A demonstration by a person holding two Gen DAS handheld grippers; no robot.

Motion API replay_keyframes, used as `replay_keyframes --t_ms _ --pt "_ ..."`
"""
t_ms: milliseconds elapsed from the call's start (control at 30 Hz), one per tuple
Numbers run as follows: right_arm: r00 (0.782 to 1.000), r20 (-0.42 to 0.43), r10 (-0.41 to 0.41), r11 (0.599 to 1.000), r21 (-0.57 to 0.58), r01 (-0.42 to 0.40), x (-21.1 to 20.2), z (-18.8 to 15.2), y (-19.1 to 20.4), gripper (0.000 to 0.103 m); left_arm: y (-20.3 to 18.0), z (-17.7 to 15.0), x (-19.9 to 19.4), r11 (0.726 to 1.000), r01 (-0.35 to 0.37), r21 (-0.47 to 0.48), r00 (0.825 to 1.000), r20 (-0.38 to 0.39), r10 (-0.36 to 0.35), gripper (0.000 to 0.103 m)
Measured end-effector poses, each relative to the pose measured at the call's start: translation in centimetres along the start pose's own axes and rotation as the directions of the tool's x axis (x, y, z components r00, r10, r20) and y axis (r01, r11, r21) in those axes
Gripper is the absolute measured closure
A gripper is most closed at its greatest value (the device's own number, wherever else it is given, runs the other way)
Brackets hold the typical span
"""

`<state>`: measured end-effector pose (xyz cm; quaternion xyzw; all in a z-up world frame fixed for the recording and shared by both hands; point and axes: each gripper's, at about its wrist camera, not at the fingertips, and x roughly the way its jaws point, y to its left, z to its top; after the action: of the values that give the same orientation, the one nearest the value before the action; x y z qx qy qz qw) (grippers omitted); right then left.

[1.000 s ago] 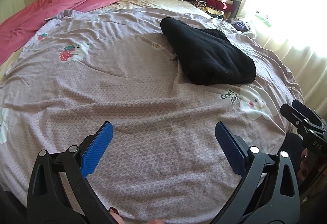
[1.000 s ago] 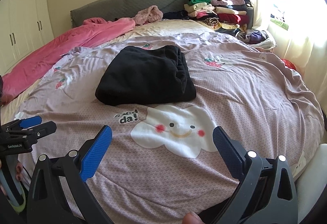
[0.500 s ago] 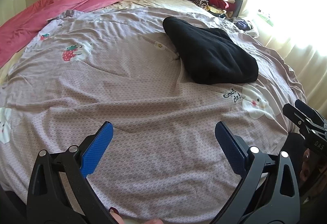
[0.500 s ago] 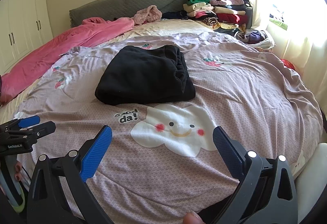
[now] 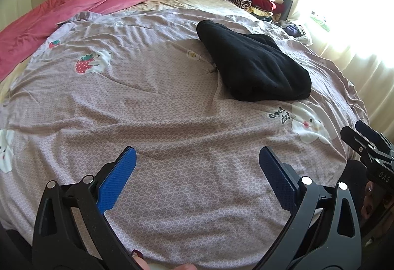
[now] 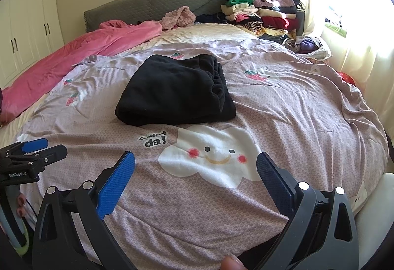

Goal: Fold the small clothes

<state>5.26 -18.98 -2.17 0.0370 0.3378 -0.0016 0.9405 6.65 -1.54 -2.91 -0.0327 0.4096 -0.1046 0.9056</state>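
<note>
Bedroom scene: a wide bed point(image 6: 307, 107) under a lilac cartoon-print cover, pink blanket point(image 6: 81, 53) far left, stacked clothes point(image 6: 261, 14) by the window. Mid-bed lies the black garment point(image 6: 172, 90), folded in thick, soft layers; it looks plush and floppy, so pinch a corner or folded edge. Left gripper point(image 5: 197, 164) and right gripper point(image 6: 195, 167) hover near, jaws wide apart, holding nothing.

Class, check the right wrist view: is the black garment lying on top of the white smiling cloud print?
No, the folded black fleece garment lies just beyond the white smiling cloud print.
</note>
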Motion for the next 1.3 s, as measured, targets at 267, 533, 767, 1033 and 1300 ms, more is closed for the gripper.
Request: replay_keyframes --t_ms 267,533,767,1033,1300 --pt "1.0 0.001 0.0 1.0 0.0 0.0 -0.03 -0.03 0.04 0.005 0.17 0.05 -0.17 1.0 0.002 -0.001 1.0 0.003 -0.002 0.01" --pt "1.0 -0.001 0.001 1.0 0.001 -0.001 0.0 -0.09 -0.01 0.005 0.14 0.04 -0.15 1.0 0.001 -0.001 1.0 0.0 -0.001 0.01" --pt "1.0 0.0 0.001 1.0 0.005 -0.001 -0.12 -0.31 -0.27 0.005 0.16 -0.01 -0.17 1.0 -0.002 0.0 1.0 -0.002 0.002 0.01" --pt "1.0 -0.003 -0.001 1.0 0.004 0.001 -0.11 -0.25 -0.15 0.005 0.04 0.04 -0.16 1.0 -0.003 0.0 1.0 0.0 0.003 0.01" --pt "1.0 -0.004 -0.003 1.0 0.002 0.003 -0.15 -0.24 -0.23 0.005 0.63 0.02 -0.21 1.0 -0.012 -0.002 1.0 -0.004 0.012 0.01"
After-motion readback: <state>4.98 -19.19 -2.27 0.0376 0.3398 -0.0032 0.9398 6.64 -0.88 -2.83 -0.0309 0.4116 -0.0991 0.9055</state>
